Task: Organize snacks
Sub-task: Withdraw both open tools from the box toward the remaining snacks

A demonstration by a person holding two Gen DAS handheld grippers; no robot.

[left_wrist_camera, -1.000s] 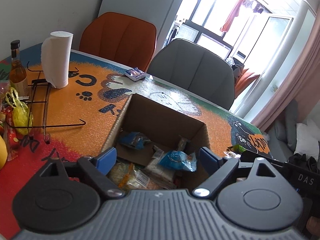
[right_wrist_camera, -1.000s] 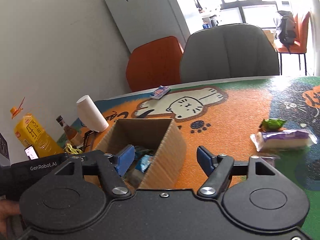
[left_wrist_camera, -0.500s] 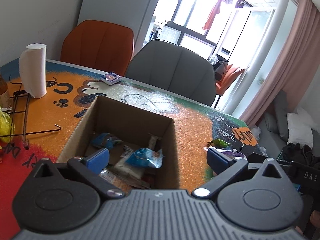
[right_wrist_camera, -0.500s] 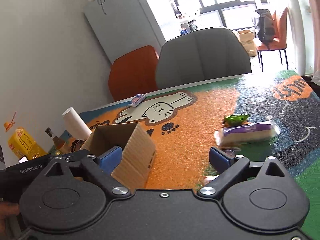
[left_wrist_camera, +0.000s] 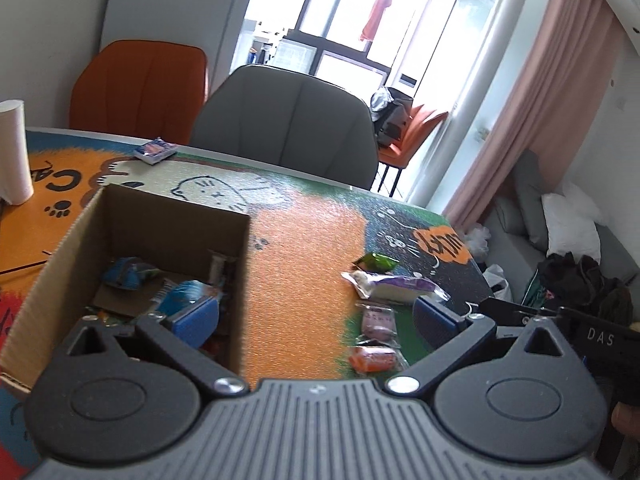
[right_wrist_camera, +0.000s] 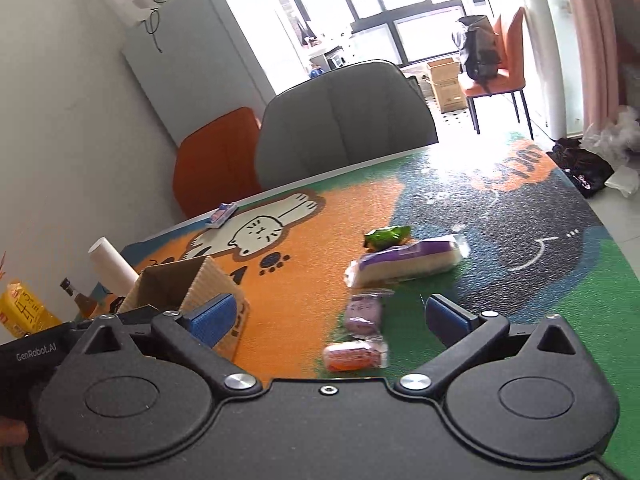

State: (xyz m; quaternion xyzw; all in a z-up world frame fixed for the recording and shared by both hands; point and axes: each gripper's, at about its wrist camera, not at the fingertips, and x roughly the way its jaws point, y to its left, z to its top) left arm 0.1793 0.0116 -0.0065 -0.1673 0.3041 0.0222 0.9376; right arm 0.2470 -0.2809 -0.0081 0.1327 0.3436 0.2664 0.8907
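A cardboard box (left_wrist_camera: 132, 216) (right_wrist_camera: 208, 280) stands on the table with several snack packets inside. Loose on the mat to its right lie a green packet (left_wrist_camera: 376, 261) (right_wrist_camera: 386, 235), a long purple-and-white pack (left_wrist_camera: 394, 285) (right_wrist_camera: 408, 262), a small pink-purple packet (left_wrist_camera: 378, 320) (right_wrist_camera: 362, 312) and an orange packet (left_wrist_camera: 372, 360) (right_wrist_camera: 352, 354). My left gripper (left_wrist_camera: 316, 316) is open and empty, its left finger over the box. My right gripper (right_wrist_camera: 328, 318) is open and empty, with the small purple and orange packets lying between its fingers.
A small blue-and-red packet (left_wrist_camera: 154, 150) (right_wrist_camera: 221, 214) lies at the far table edge. A paper towel roll (left_wrist_camera: 14, 152) (right_wrist_camera: 114, 266), a bottle (right_wrist_camera: 78, 298) and a yellow container (right_wrist_camera: 22, 312) stand at the left. Orange (left_wrist_camera: 140, 88) and grey (left_wrist_camera: 284, 128) chairs stand behind the table.
Both grippers have swung to the right, from the box toward the loose snacks on the mat. Both have stayed open and empty.
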